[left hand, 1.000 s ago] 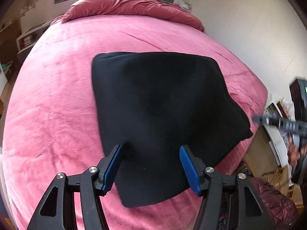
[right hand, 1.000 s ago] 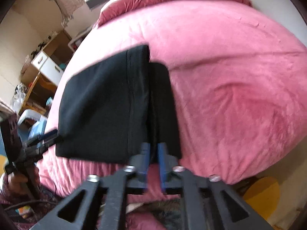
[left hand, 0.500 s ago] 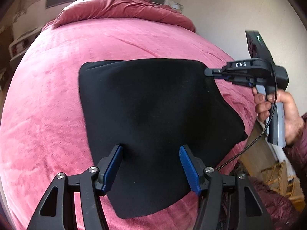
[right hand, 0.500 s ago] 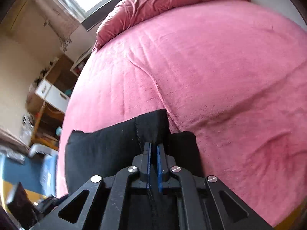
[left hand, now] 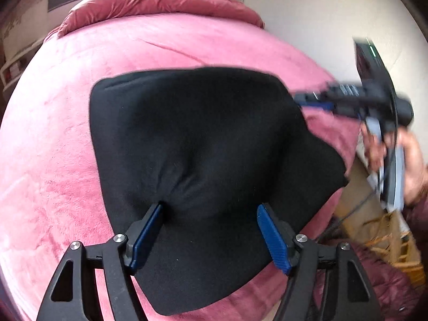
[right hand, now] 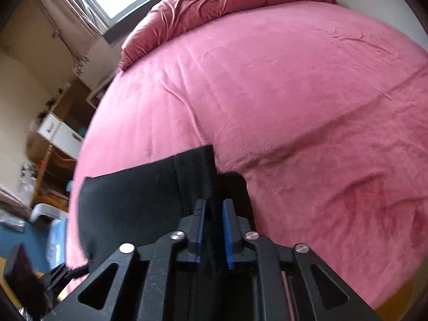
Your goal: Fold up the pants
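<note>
Left fingers spread over black pants; right fingers pinching pants edge, seen only by right wrist

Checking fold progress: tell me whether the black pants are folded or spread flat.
Folded. The black pants lie on the pink bed as a compact patch, no separate legs, and a doubled layer shows at the right claw.

In the left wrist view the right gripper is motion-blurred, its tips hidden against the black pants.
</note>
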